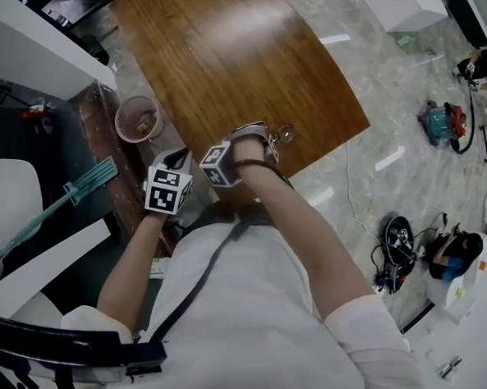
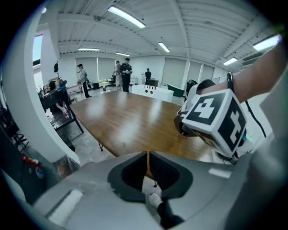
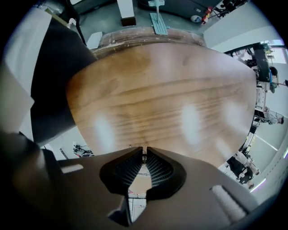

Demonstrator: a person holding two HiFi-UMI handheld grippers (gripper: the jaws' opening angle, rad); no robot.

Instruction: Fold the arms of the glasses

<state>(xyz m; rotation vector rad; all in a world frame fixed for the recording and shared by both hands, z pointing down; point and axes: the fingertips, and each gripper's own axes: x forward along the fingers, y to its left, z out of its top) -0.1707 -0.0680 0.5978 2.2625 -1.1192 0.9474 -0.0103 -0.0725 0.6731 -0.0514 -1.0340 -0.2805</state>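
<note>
1. nearest the body, the left tongs point(image 1: 178, 159) sit just left of the right hand point(image 1: 249, 152). in the left gripper view their pads point(image 2: 135, 173) stand almost together, only a thin slit between them and nothing in it.
2. the right tongs point(image 3: 144, 155) are drawn narrow too, with a small pale bit caught at the tips. i judge it a part of the glasses, though it is too small to be sure.
3. the glasses point(image 1: 282, 133) show in the head view as thin wire and one round lens just past the right hand, over the near edge of the tabletop point(image 1: 235, 58).
4. from the left tongs they lie to the right and a little beyond, behind the right marker cube point(image 2: 216, 119). the right hand is nearer.
5. their long axis seems to run across the picture, lens end to the right. which way the arms point i cannot tell.
</note>
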